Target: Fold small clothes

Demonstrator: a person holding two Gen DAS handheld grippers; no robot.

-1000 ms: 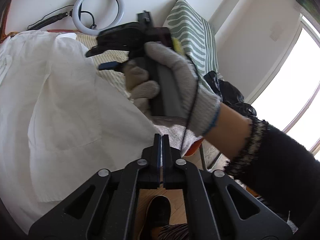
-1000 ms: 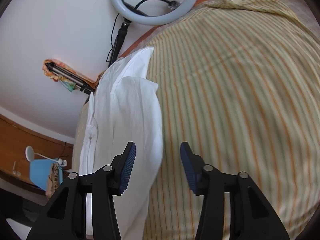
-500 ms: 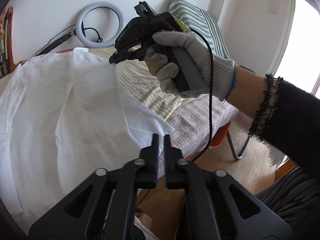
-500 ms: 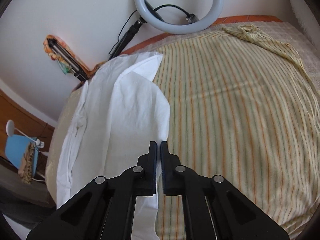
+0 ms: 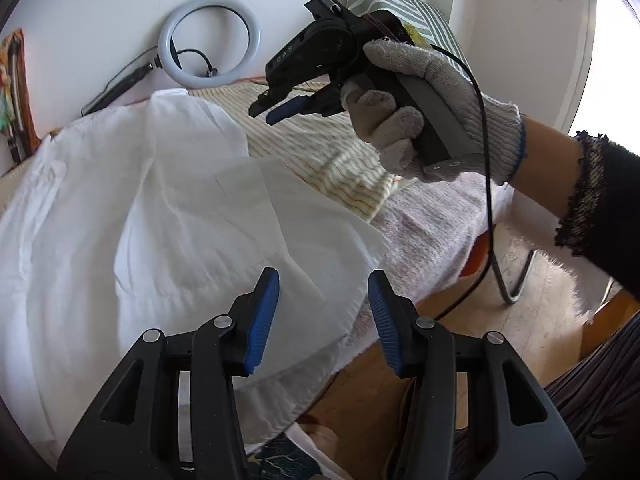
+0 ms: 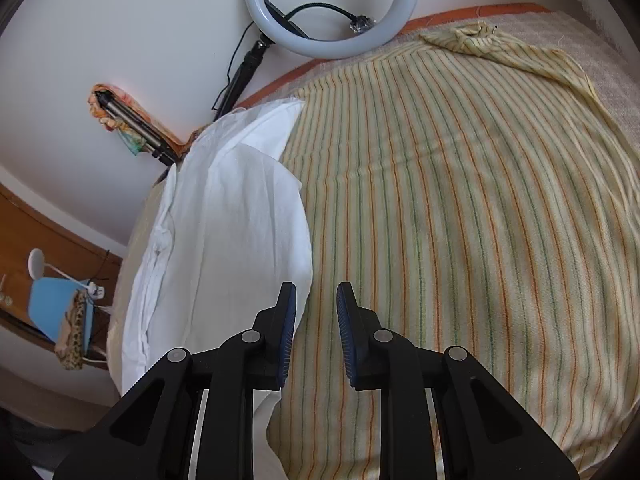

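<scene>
Two tools (image 5: 322, 320) (image 6: 316, 334) parted; ring light (image 6: 332, 8) behind shirt (image 6: 224, 248)

I'm working in a home bedroom: a bed (image 6: 608, 80) under a striped yellow sheet (image 6: 460, 208) stands against a white wall, with a ring light (image 6: 332, 4) leaning there, a striped cushion (image 5: 404, 8), a wooden floor (image 5: 552, 284) and a bright window (image 5: 612, 40) beside it.
</scene>
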